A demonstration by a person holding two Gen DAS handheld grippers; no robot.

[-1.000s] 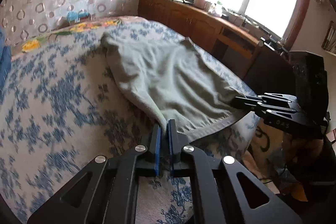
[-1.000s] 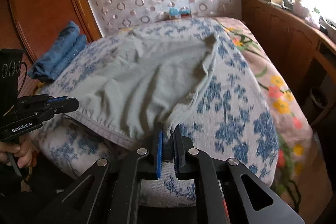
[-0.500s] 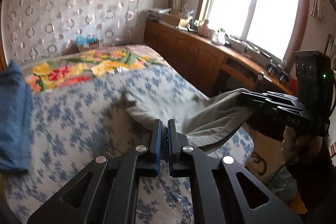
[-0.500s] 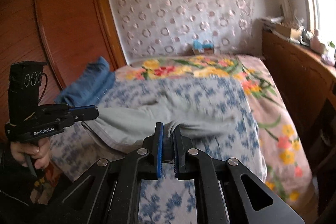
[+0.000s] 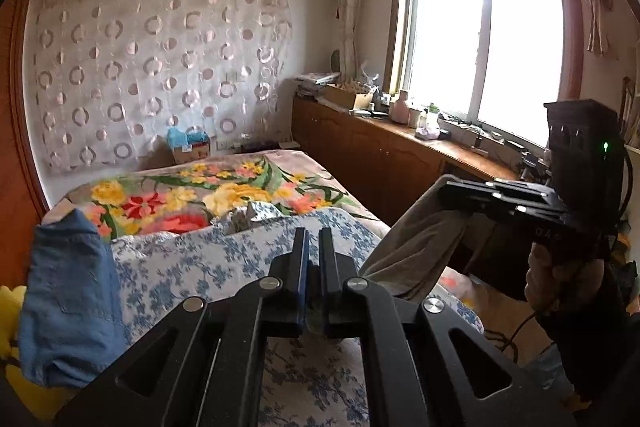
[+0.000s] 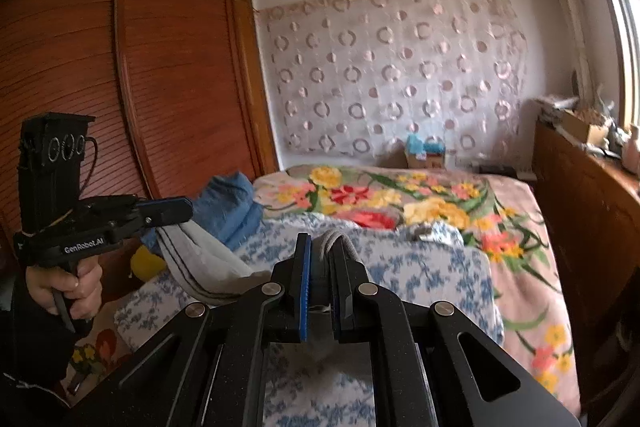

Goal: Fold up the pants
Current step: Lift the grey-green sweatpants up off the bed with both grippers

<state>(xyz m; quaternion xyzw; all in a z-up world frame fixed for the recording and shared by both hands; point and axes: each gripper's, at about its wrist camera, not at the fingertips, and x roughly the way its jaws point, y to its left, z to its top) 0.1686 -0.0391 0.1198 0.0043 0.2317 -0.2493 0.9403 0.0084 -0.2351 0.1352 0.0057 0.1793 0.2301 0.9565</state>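
Both tongs are clamped on the soft grey-beige cotton pants point(image 5: 416, 251); the left gripper point(image 5: 314, 259) and right gripper point(image 6: 322, 259) each pinch an edge. To fold well, I judge both should keep level and the cloth taut, then carry it toward twelve o'clock over the blue-flowered white quilt point(image 5: 224, 259). The pants hang between the tongs, off the quilt's near edge; at four o'clock from the left, eight from the right.

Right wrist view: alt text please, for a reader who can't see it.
The right gripper is shut on a bunched edge of grey pants, with the left gripper clamping another edge above a floral bed. A wooden wardrobe stands behind.
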